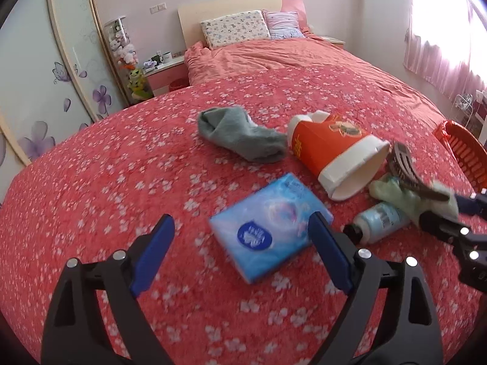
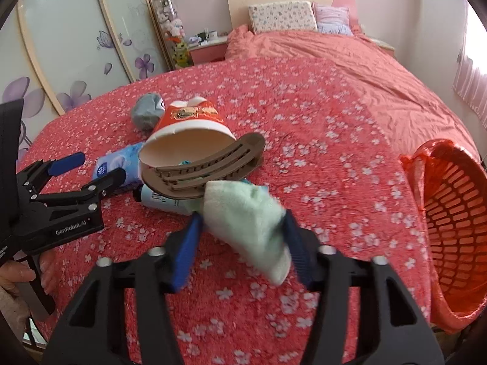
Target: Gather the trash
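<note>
My right gripper [image 2: 243,222] is shut on a pale green sock [image 2: 249,216], held just above the bed; it also shows in the left wrist view [image 1: 417,197]. A brown hair claw [image 2: 207,167] lies against the sock. A red and white paper cup [image 1: 331,152] lies on its side beside it. A blue tissue pack [image 1: 268,228] lies between the open fingers of my left gripper [image 1: 240,240]. A small light blue bottle [image 1: 377,222] and a grey sock [image 1: 240,133] lie on the red flowered bedspread [image 1: 121,182].
An orange basket lined with a red bag [image 2: 450,225] stands at the bed's right edge. Pillows [image 1: 234,29] and a headboard are at the far end. A wardrobe [image 1: 45,76] and a nightstand [image 1: 164,70] stand on the left.
</note>
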The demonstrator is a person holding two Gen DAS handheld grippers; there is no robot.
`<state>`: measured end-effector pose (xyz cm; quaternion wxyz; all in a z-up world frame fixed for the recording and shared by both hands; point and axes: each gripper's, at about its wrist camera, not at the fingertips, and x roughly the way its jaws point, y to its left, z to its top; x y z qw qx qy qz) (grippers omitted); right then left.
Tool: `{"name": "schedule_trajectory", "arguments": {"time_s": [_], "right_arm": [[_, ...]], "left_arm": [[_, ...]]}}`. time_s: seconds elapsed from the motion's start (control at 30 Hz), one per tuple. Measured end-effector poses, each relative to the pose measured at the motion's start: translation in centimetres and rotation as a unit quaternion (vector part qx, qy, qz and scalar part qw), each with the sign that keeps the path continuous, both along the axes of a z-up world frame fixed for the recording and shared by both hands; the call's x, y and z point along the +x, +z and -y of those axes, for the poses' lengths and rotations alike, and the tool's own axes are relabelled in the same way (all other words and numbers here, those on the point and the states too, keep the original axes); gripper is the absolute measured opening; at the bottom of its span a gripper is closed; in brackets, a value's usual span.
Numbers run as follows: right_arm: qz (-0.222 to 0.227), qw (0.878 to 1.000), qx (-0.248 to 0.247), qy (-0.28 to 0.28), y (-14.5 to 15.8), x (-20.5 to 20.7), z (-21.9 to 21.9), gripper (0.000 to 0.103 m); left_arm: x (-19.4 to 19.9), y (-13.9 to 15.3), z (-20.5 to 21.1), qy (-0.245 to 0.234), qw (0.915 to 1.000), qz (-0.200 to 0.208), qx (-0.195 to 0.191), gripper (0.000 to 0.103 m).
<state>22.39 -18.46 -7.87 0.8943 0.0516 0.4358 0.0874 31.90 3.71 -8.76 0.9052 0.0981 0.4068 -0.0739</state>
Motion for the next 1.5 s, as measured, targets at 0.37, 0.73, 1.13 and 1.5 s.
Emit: {"name": "schedule_trajectory", "arguments": {"time_s": [0.37, 0.73, 1.13, 1.5], "right_arm": [[-0.003, 1.000, 0.006, -0.007, 0.0, -0.4, 0.4, 0.023], [-0.004, 1.000, 0.008, -0.008, 0.2, -0.5, 0.4, 0.015], [0.038, 0.999, 0.018, 0.018, 3.0, -2.3, -1.6, 0.010], [0.070, 0.997, 0.025, 0.015, 5.7, -3.8, -1.6, 0.010]], "left_arm": [[-1.2, -0.3, -0.4, -0.062, 0.9980, 0.000, 0.005, 0.088], [0.8, -1.1, -0.3, -0.007, 0.9994, -0.031, 0.013, 0.070], [-1.1, -1.1, -6.0, 0.088, 0.9955, -0.033, 0.002, 0.067], [-3.0, 0.0, -6.3, 0.094, 0.9955, -0.012, -0.010, 0.059]]}}
